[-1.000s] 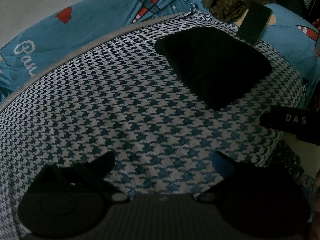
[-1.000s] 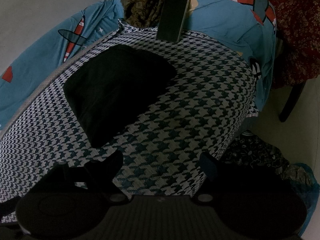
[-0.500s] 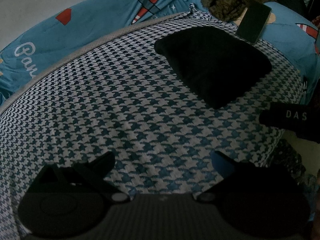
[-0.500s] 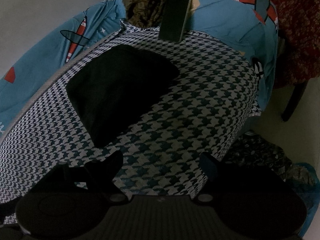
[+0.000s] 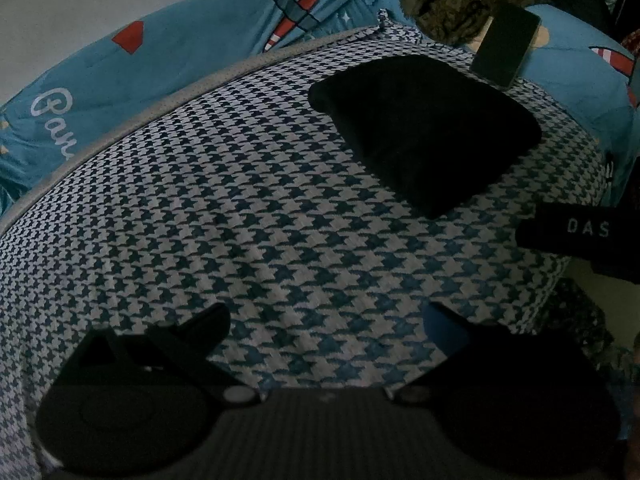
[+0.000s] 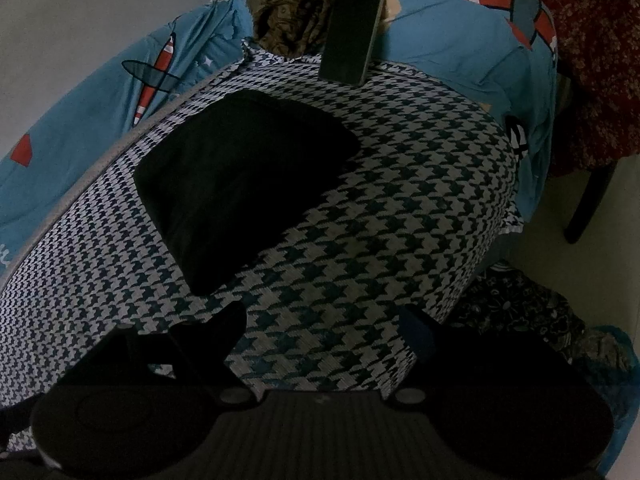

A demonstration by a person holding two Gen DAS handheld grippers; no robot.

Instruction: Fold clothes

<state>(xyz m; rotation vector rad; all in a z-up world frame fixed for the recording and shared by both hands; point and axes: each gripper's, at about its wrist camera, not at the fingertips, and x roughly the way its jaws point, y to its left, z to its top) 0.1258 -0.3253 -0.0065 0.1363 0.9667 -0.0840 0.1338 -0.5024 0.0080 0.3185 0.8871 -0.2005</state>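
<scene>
Lying folded into a compact rectangle on the houndstooth-patterned woven mat (image 5: 248,216), the black cloth garment (image 5: 424,128) looks finished, while the left gripper (image 5: 326,320) and right gripper (image 6: 320,316) hover with fingers spread, holding nothing.

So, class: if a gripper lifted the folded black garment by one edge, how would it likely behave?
The black garment looks like soft cloth, so it would probably droop and unfold. It seems light. Its layers lie loose on the houndstooth cover, so pushing may bunch them.

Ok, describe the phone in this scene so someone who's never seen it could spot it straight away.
Start at the houndstooth cloth spread over the blue airplane-print bedding. At its far edge, beyond the folded black garment, lies the phone, a dark slab with a blank screen. It is the only flat, glossy, hard-edged thing there, beside a crumpled olive patterned fabric.
</scene>
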